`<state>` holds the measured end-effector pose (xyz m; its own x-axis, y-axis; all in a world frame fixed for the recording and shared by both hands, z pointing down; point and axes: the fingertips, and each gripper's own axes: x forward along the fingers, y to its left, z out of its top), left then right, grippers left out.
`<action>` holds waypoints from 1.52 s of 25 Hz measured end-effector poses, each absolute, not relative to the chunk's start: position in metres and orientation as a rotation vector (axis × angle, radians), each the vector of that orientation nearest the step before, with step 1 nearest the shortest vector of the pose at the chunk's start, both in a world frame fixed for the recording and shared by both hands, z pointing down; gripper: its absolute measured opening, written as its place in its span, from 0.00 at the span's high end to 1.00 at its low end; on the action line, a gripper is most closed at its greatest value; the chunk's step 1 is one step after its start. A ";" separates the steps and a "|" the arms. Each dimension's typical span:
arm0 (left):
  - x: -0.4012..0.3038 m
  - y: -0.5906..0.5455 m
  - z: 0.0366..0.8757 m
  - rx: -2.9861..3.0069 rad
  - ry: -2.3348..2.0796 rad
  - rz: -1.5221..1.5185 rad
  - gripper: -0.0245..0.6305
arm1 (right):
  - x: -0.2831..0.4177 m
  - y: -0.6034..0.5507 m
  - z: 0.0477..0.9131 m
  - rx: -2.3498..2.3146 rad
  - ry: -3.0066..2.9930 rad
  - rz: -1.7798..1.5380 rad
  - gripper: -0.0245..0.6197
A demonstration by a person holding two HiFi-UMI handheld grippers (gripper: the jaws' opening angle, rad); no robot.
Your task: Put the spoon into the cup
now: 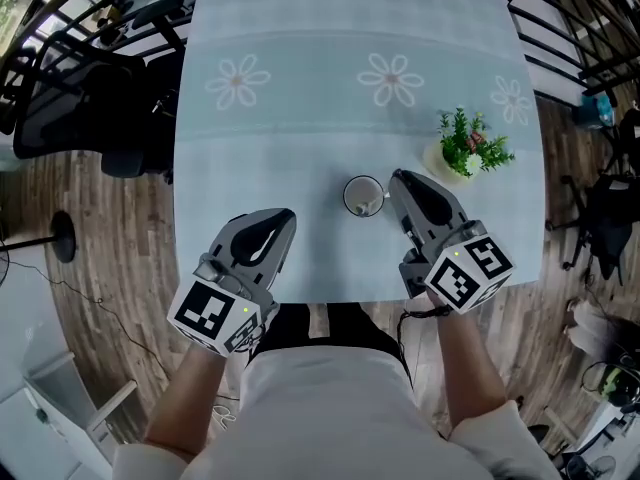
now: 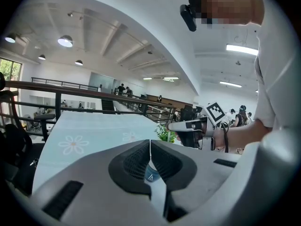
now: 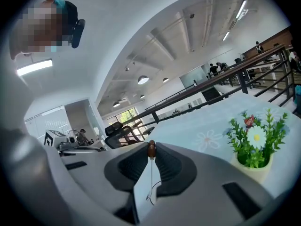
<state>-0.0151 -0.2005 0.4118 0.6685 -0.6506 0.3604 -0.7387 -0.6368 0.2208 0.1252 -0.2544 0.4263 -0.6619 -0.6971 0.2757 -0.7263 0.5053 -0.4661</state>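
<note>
A white cup (image 1: pixel 362 196) stands near the front middle of the pale blue flowered table (image 1: pixel 300 98); something pale lies inside it, too small to tell what. My right gripper (image 1: pixel 398 178) reaches in from the right, its tips just beside the cup's rim. In the right gripper view that gripper (image 3: pixel 151 144) is shut on the spoon (image 3: pixel 151 150), a thin metal handle with a brown knob at the jaw tips. My left gripper (image 1: pixel 288 218) hovers left of the cup, apart from it. Its jaws (image 2: pixel 150 145) meet with nothing between them. Both gripper views hide the cup.
A small potted plant (image 1: pixel 465 148) with flowers stands right of the cup, close behind the right gripper. A black office chair (image 1: pixel 80 98) sits off the table's left side. Black railings (image 1: pixel 570 28) run behind. The table's front edge is just under both grippers.
</note>
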 end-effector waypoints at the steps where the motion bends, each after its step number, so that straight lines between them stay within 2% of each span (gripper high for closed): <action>1: -0.015 -0.201 0.414 2.533 -1.098 0.353 0.92 | 0.125 -0.256 0.430 1.266 -2.677 0.869 0.87; 25: -0.005 -0.217 0.444 2.506 -1.040 0.355 0.92 | 0.118 -0.273 0.525 1.275 -2.544 0.967 0.87; 38: -0.003 -0.215 0.451 2.493 -1.037 0.356 0.92 | 0.119 -0.274 0.542 1.279 -2.518 0.971 0.87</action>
